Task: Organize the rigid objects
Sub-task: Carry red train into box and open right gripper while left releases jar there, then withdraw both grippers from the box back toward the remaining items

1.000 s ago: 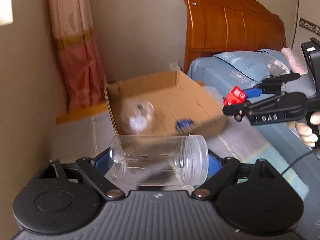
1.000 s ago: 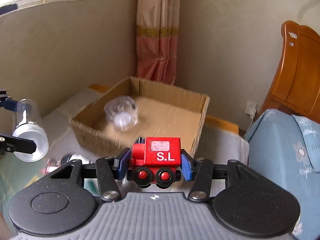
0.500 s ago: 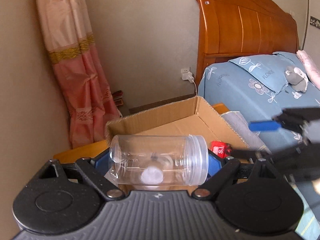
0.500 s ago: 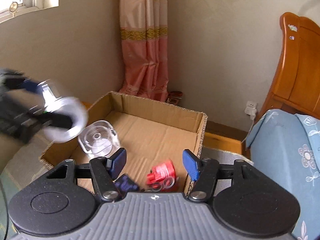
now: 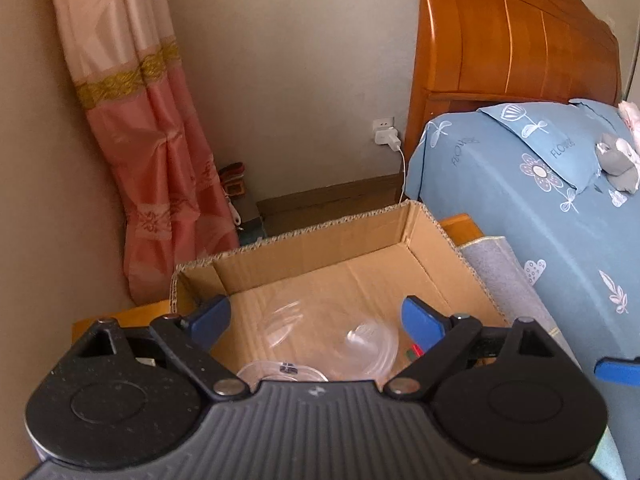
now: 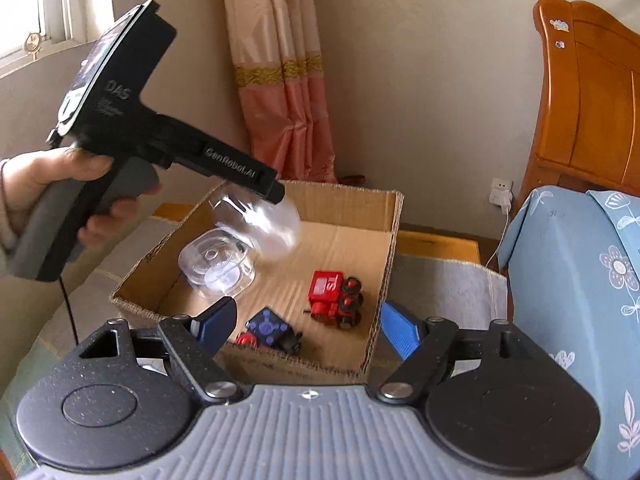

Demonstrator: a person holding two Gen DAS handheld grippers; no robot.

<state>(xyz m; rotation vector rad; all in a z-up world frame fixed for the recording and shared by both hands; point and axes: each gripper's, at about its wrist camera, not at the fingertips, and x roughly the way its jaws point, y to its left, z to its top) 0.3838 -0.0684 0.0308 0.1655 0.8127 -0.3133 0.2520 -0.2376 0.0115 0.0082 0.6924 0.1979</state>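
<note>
Both grippers now gape with nothing between their fingers: the left gripper (image 5: pixel 316 318), which clasped the jar (image 6: pixel 266 222) half a second ago, has let it go, and it shows blurred over the box (image 6: pixel 390 240). The red train (image 6: pixel 334 298) lies inside, below the right gripper (image 6: pixel 308 326), beside a second jar (image 6: pixel 216 266).

Beige plaster walls (image 5: pixel 288 60), daylit. Pink curtain (image 5: pixel 148 148) with a gold band hangs in the room corner; window (image 6: pixel 36 12) on the left wall, bright outside. Orange wooden headboard (image 5: pixel 516 44) against the back wall, bed under a blue floral sheet (image 5: pixel 532 216). White wall socket (image 5: pixel 383 124) with a charger plugged in (image 5: pixel 390 136), beside the headboard. Brown skirting board (image 5: pixel 332 200) below it.
</note>
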